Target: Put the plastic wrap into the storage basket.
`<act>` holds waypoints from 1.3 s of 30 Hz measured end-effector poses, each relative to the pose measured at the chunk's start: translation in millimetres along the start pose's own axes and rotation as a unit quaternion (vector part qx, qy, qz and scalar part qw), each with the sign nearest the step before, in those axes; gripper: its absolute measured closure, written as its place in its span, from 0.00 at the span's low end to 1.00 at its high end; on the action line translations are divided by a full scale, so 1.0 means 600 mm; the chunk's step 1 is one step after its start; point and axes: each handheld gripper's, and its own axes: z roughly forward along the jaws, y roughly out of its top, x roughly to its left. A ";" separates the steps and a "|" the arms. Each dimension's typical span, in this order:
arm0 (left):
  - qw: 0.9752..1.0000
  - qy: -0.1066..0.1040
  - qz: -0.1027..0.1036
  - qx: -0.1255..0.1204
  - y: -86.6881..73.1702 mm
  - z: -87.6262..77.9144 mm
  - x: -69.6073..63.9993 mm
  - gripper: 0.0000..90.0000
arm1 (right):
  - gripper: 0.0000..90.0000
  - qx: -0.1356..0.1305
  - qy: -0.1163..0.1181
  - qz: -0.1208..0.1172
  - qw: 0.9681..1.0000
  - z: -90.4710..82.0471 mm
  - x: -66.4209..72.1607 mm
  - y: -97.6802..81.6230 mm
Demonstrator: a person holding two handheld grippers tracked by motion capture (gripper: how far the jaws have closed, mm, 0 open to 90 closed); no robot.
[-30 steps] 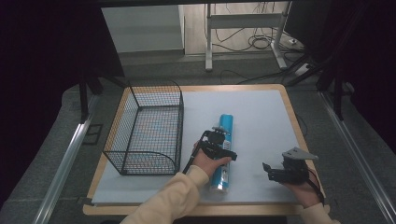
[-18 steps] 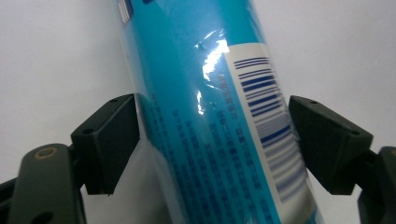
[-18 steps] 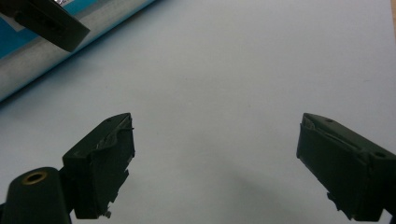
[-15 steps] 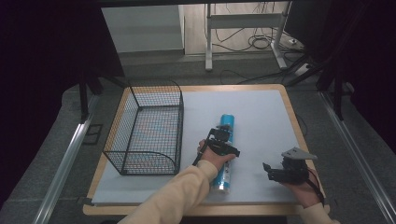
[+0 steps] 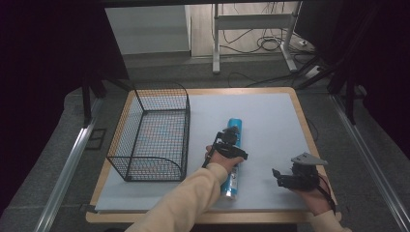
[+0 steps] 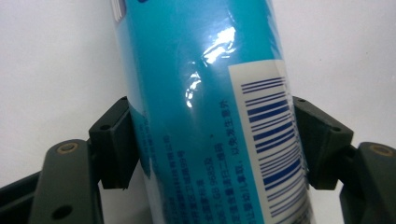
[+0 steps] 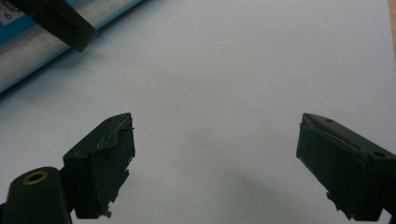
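Note:
A blue cylindrical tube [image 5: 231, 182] with a barcode label lies lengthwise on the white mat [image 5: 270, 121], just right of the wire basket. My left gripper [image 5: 230, 138] sits over the tube's middle. In the left gripper view both black pads [image 6: 114, 140] press the sides of the tube [image 6: 205, 116]; the jaws have just been closing with the tube between them. My right gripper [image 5: 277, 175] rests near the table's front right, open with nothing between its fingers [image 7: 105, 158]. The right gripper view shows the tube [image 7: 28, 51] at its upper left.
A black wire basket [image 5: 186, 126] stands on the left part of the mat. The table's wooden edge [image 5: 302, 121] borders the mat. Beyond the far edge are desk legs and cables on the floor.
My left gripper shifted slightly right and away, settling over the tube, and its jaws closed onto the tube's sides. The right gripper stayed where it was.

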 end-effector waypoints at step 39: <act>0.998 -0.045 0.022 -0.041 0.012 -0.066 0.053 0.34 | 0.14 0.005 -0.009 0.008 1.000 0.003 -0.008 -0.003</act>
